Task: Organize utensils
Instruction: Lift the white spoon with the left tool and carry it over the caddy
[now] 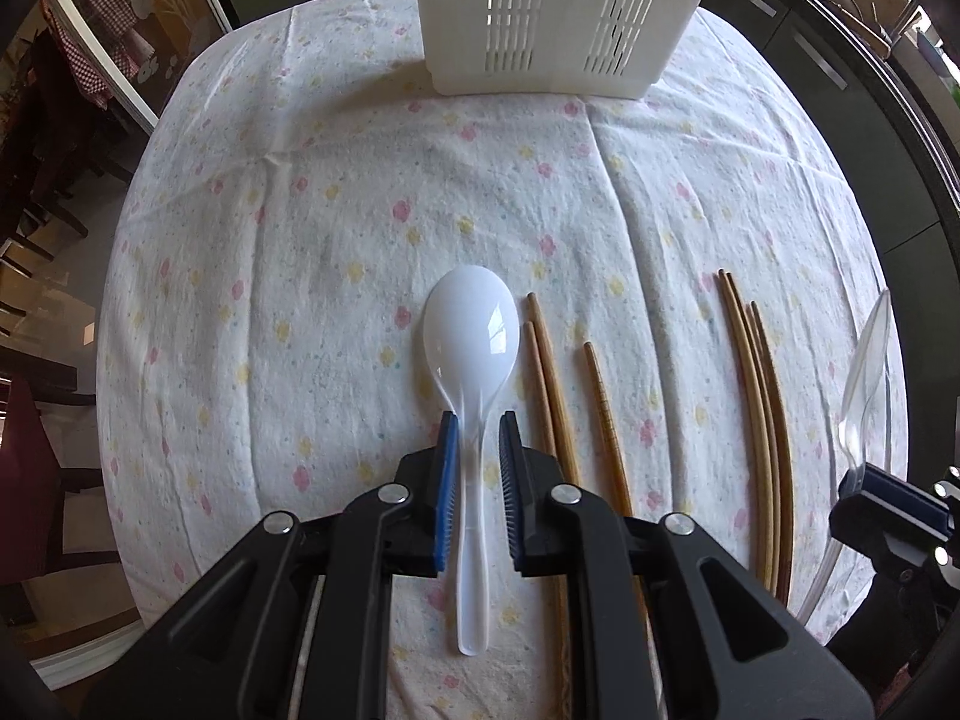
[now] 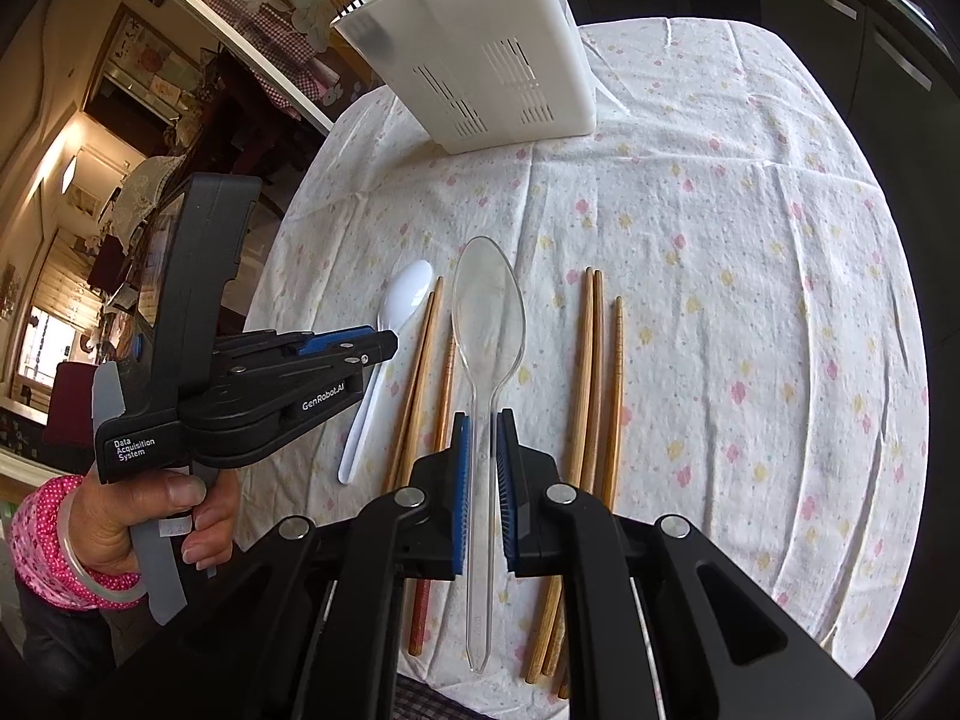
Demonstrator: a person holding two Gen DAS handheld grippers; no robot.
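Right wrist view: both claws (image 2: 480, 420) grip spoons, white spoon (image 1: 471, 330) left, clear spoon (image 2: 487, 300) right; chopsticks (image 2: 591, 372) lie loose, utensil holder (image 2: 480, 60) at surface's far edge apparently unfilled

Home dining room — floral tablecloth (image 1: 360, 192), chairs (image 1: 42, 228), cabinets (image 1: 828, 60).

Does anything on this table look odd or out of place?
Nothing spilled or broken. The only untidy bit: the chopsticks lie loose on the cloth in uneven groups, ends not lined up, outside the white basket.
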